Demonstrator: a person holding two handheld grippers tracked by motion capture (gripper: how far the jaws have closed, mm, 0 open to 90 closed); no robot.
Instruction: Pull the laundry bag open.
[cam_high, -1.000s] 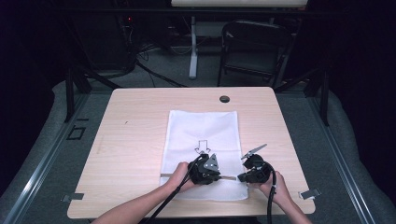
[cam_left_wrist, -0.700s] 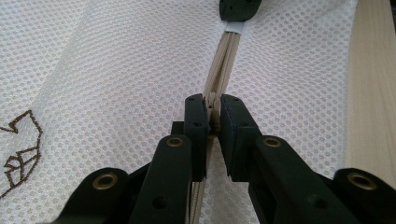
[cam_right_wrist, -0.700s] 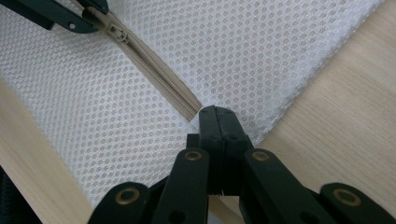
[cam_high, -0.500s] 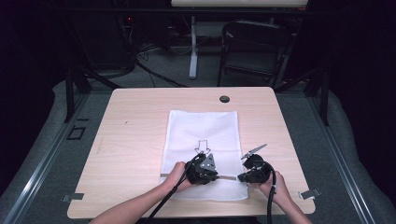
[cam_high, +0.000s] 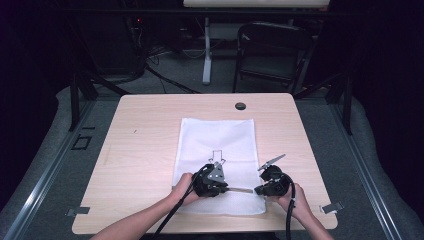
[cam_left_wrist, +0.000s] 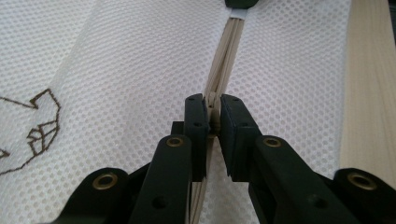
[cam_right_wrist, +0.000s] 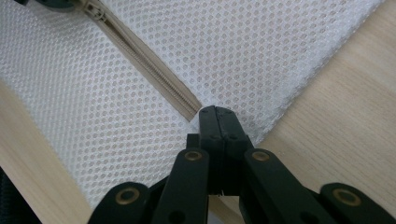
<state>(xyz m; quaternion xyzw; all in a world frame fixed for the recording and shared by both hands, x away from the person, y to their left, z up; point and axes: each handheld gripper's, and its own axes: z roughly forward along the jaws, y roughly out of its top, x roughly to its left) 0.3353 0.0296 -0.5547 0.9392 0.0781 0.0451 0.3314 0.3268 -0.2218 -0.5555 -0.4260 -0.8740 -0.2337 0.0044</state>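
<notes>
Two grippers work one zipper here. The left gripper (cam_left_wrist: 212, 116) has its jaws pinched narrow on the beige zipper (cam_left_wrist: 224, 65), gripping it edge-on so the tape stands up between the pads; whether the pads hold the pull tab itself or only the tape beside it cannot be told. The right gripper (cam_right_wrist: 218, 122) is clamped fully closed at the zipper's end (cam_right_wrist: 191, 108), catching the corner of the white mesh bag (cam_right_wrist: 140, 102) where the tape stops.

In the high view the left gripper (cam_high: 220, 184) and the right gripper (cam_high: 260, 189) sit near each other along the bag's near edge, with the zipper (cam_high: 240, 189) stretched as a thin line between them. The mesh bag (cam_high: 216, 140) lies flat on the wooden table (cam_high: 145, 145), its printed line drawing (cam_high: 217, 156) just beyond the left gripper. A small black round fitting (cam_high: 240, 106) sits near the table's far edge, well apart from the work.

The step in hand looks like running the zipper along its track. To do it well, the right gripper should stay planted as an anchor, keeping the tape taut, while the left draws straight along the zipper's line, not upward, so the mesh does not bunch into the teeth. A slow, level pull should keep the loose mesh from lifting off the table.
</notes>
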